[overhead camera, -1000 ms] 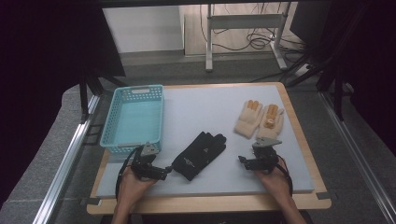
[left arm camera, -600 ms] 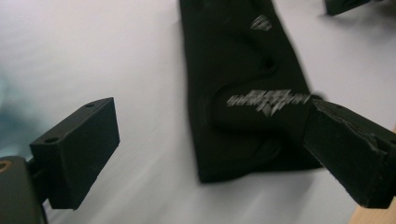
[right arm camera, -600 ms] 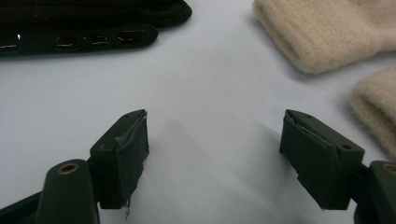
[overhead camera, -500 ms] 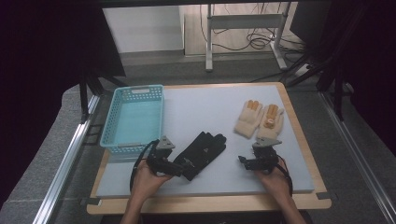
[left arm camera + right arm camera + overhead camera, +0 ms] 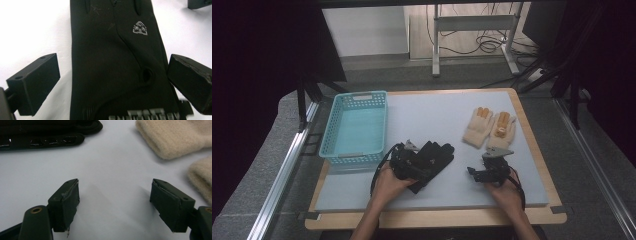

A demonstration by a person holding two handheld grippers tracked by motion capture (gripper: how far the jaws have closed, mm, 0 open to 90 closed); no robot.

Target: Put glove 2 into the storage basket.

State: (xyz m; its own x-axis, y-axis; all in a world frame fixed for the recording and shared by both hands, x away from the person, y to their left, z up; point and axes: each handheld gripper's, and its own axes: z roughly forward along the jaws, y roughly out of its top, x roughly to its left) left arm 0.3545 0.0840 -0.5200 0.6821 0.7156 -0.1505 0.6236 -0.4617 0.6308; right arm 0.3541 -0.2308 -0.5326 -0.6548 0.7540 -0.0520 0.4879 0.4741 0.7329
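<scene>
Meanwhile the left gripper [image 5: 412,162] had moved from beside the turquoise plastic basket [image 5: 357,125] onto the black fabric glove [image 5: 117,62], just right of that basket. Its jaws had just been opening, wide apart, astride the cuff, pads not pressing. Right gripper [image 5: 115,202] stayed put, jaws apart over bare mat. Glove showed a small grey paw-like logo; cuff lettering unreadable. Basket held nothing.

- High view: worktop [image 5: 512,185] evenly lit from above; surroundings at 9 and 3 o'clock fall to near black.
- Left gripper view: worktop overexposed to white; black glove [image 5: 115,62] underexposed, lower edge blurred.
- Right gripper view: soft shadows under jaws; far objects slightly defocused.
</scene>
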